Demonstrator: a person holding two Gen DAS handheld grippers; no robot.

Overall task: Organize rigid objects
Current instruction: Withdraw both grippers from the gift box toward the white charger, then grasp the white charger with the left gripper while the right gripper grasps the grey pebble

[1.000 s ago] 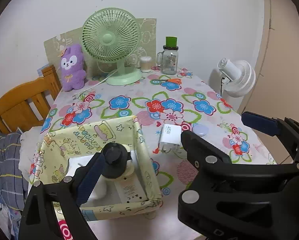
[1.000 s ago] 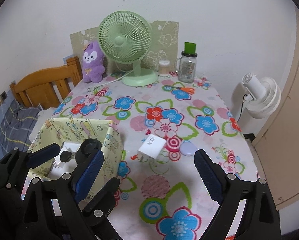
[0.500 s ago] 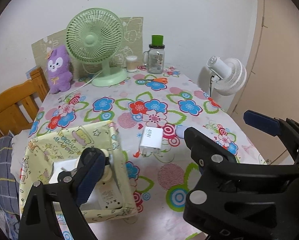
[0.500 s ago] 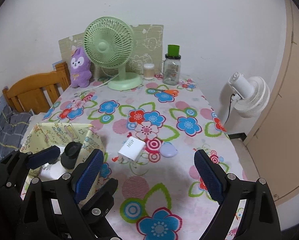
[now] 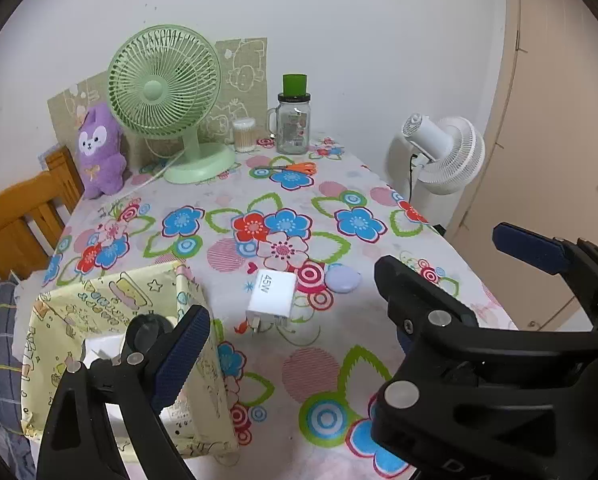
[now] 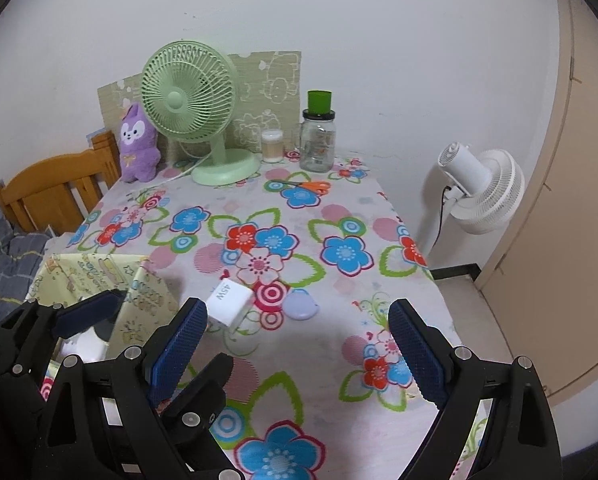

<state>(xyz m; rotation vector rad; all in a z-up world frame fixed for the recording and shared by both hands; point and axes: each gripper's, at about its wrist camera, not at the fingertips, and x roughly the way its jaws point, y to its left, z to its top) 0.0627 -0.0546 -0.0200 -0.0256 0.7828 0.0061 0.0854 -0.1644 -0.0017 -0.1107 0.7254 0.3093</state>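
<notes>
A white 45W charger (image 5: 271, 294) (image 6: 231, 302) lies on the flowered tablecloth, and a small lilac rounded case (image 5: 342, 278) (image 6: 300, 305) sits just right of it. At the front left stands a yellow fabric basket (image 5: 111, 292) (image 6: 95, 268), holding white items and a black round piece (image 5: 147, 330). My left gripper (image 5: 299, 332) hovers open over the basket's right wall and the cloth, with nothing between its fingers. My right gripper (image 6: 297, 312) is open just in front of the charger and case, touching neither. Its left finger (image 5: 427, 300) crosses in front of my left gripper's right finger.
At the back of the table stand a green desk fan (image 5: 165, 84), a purple plush (image 5: 99, 148), a swab pot (image 5: 244, 134) and a glass jar with a green lid (image 5: 293, 124). Orange scissors (image 5: 295, 168) lie nearby. A white floor fan (image 5: 443, 152) stands beyond the right edge, and a wooden chair (image 5: 15, 228) is at the left.
Both grippers have shifted right, so the basket, charger and fan slid left in both views. The left gripper is no longer centred over the basket. Both grippers stayed open.
</notes>
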